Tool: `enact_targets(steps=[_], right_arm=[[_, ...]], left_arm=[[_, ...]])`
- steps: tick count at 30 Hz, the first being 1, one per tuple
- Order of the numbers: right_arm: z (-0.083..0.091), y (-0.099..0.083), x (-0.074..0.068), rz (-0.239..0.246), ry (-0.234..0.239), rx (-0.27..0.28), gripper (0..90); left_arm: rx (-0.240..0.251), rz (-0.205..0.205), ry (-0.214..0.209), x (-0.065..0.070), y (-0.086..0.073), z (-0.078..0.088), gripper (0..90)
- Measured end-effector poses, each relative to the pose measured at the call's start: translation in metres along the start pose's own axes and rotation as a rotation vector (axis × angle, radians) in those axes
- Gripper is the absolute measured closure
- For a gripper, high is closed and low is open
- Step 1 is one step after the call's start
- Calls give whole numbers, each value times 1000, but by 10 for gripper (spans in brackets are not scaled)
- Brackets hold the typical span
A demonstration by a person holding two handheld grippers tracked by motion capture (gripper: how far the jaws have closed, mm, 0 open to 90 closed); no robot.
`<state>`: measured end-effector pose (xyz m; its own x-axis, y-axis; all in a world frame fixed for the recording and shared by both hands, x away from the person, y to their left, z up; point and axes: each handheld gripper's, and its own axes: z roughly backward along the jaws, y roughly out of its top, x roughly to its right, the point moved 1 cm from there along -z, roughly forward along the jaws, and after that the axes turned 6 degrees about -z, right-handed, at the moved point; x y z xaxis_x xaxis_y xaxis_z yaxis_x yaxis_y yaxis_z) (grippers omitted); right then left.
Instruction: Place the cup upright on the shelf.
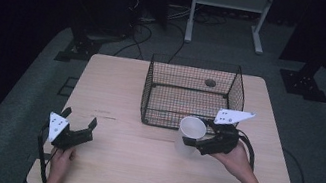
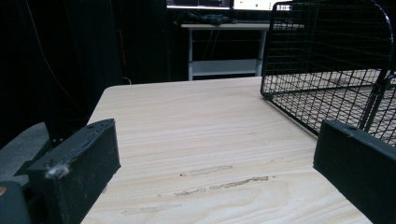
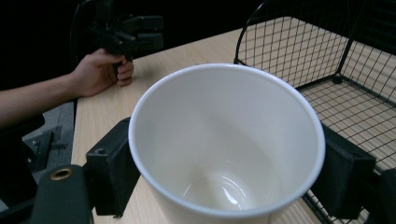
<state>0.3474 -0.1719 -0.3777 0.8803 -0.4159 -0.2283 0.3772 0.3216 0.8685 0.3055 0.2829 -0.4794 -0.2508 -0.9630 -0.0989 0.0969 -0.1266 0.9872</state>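
Now, line by line:

Work in hand: I read it as moving the white paper cup (image 1: 190, 136) into the black wire basket (image 1: 194, 74).

Right tongs (image 1: 194, 143): clamped on the cup. In the right gripper view a black jaw presses each side of the cup's wall just below the rim, and the cup (image 3: 226, 149) is upright, open mouth up, nothing in it.

Where the cup is: in the high view at about 5 o'clock from the desk's middle, hard by the basket's near wall and outside it; I judge it is lifted off the pale wooden desk (image 1: 121, 84), though its base is hidden.

Left tongs (image 1: 78, 122): jaws wide apart, gripping nothing, parked low at about 8 o'clock on the desk. The left gripper view shows bare wood between the jaws and the basket (image 2: 327, 70) off toward 2 o'clock.

Done, as I judge it: the grasp is made and the cup looks raised.

Left to do: carry the cup over the near wall toward 12 o'clock, lower it onto the basket's floor, let go, draw back.

Basket: holds nothing yet that I can see.
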Motion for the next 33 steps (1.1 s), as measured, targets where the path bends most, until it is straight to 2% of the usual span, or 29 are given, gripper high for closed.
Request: enact_targets(steps=[9, 29, 33], right_arm=[[6, 19, 7, 3, -13, 16, 197], [7, 55, 25, 7, -39, 16, 197], [7, 65, 28, 8, -41, 30, 197]], left_arm=[[2, 4, 0, 0, 0, 0, 0], [4, 4, -1, 0, 0, 0, 0], [4, 5, -2, -1, 0, 0, 0]])
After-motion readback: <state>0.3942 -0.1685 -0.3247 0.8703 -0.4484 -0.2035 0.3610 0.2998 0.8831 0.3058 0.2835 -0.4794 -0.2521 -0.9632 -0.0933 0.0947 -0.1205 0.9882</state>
